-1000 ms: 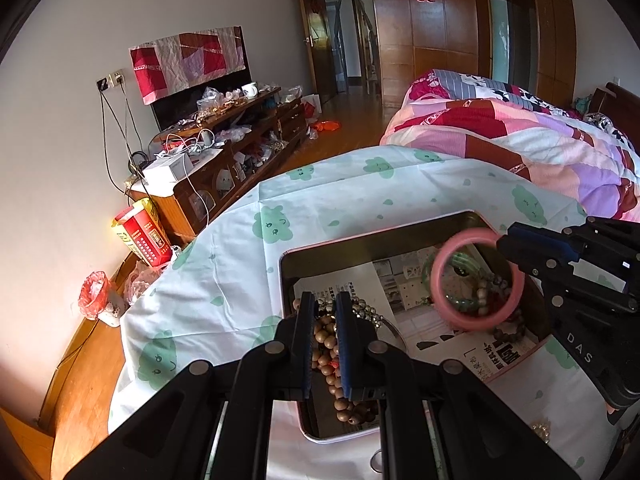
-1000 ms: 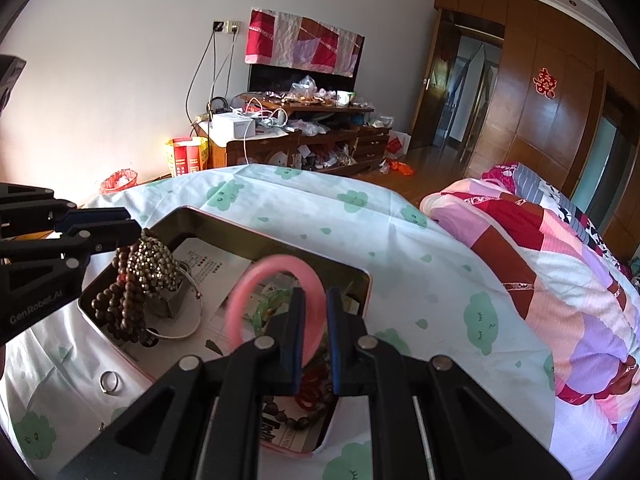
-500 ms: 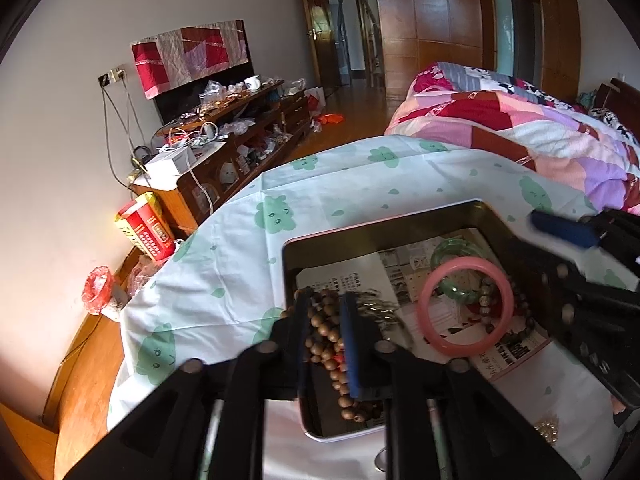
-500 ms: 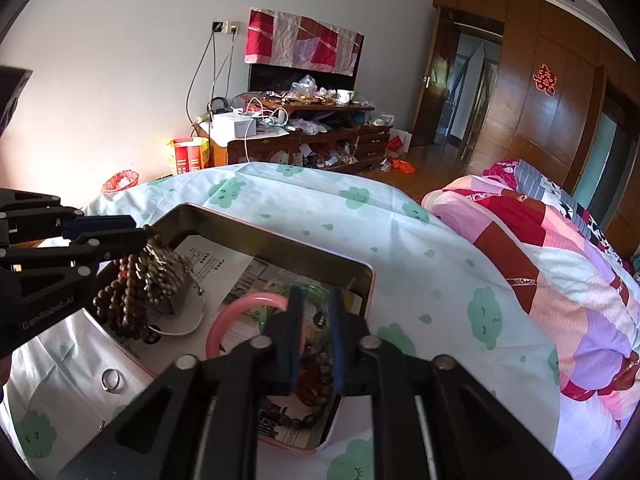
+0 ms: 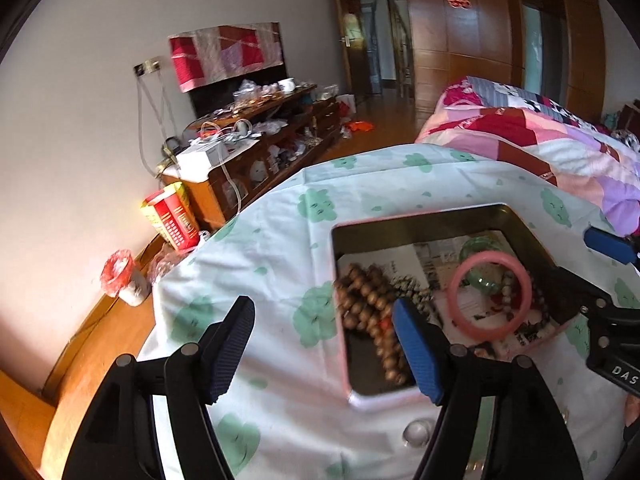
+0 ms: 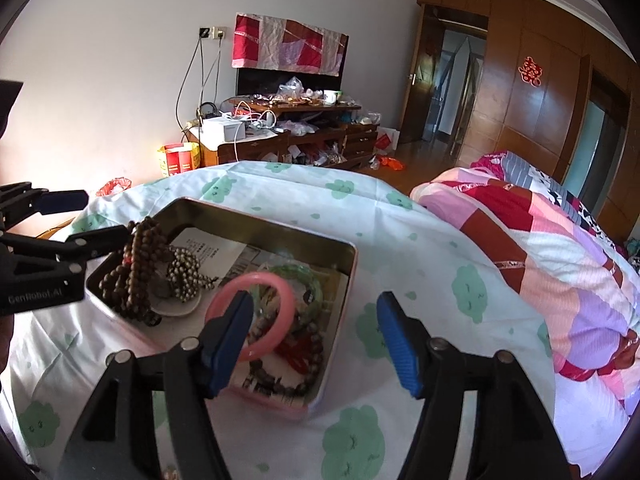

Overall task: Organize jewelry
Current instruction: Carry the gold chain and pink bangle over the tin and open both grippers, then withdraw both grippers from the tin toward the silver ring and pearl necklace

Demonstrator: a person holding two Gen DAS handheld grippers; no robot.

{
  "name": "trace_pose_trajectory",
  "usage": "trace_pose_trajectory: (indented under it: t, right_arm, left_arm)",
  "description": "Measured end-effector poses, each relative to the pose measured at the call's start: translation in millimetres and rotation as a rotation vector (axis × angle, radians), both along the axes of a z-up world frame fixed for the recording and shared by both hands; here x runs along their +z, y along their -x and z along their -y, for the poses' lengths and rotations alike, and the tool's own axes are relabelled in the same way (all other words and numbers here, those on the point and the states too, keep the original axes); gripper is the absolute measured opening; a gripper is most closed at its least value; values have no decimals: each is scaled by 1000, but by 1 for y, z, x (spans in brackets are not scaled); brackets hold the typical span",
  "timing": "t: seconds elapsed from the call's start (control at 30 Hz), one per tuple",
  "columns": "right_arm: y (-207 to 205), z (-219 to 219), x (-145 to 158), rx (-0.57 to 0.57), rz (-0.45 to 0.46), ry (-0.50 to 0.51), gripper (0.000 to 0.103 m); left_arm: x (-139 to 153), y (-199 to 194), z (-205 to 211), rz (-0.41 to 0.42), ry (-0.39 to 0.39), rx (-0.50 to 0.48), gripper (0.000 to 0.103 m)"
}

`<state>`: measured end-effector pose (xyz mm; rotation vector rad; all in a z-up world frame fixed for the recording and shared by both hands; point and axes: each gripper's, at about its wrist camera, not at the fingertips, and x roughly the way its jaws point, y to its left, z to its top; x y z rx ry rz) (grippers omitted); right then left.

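An open metal tin (image 5: 420,216) (image 6: 256,218) sits on a cloth-covered table. In it lie a brown wooden bead strand (image 5: 368,300) (image 6: 136,264), a pink bangle (image 5: 490,296) (image 6: 256,312), a green bangle (image 6: 304,276) and dark bead bracelets (image 6: 288,364). My left gripper (image 5: 324,348) is open and empty, just in front of the tin's near-left corner. My right gripper (image 6: 316,344) is open and empty over the tin's near-right edge, with the pink bangle beside its left finger.
A small ring (image 5: 418,432) lies on the cloth (image 5: 280,240) in front of the tin. A quilted bed (image 6: 540,248) lies to the right. A cluttered wooden cabinet (image 6: 288,132) stands against the far wall.
Both grippers opened. The bead strand dropped from the left gripper into the tin, and the pink bangle dropped from the right gripper and lies flat in the tin.
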<state>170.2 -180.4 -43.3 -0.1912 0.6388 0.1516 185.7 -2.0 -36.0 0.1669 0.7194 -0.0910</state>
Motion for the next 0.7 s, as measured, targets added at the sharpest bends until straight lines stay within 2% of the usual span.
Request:
trace_pose_trajectory:
  t: [0.27, 0.43, 0.57, 0.7]
  right_arm:
    - [44, -4, -7, 33, -35, -14, 69]
    - [72, -15, -21, 79, -85, -29, 69]
    - [88, -28, -34, 125, -125, -28, 69]
    - [93, -36, -44, 154, -157, -21, 69]
  left_arm:
    - [-17, 38, -19, -17, 6, 49, 72]
    - [-41, 59, -29, -78, 15, 87, 72]
    - [-53, 67, -37, -113, 30, 107, 72]
    - [-55, 69, -41, -112, 47, 116, 72]
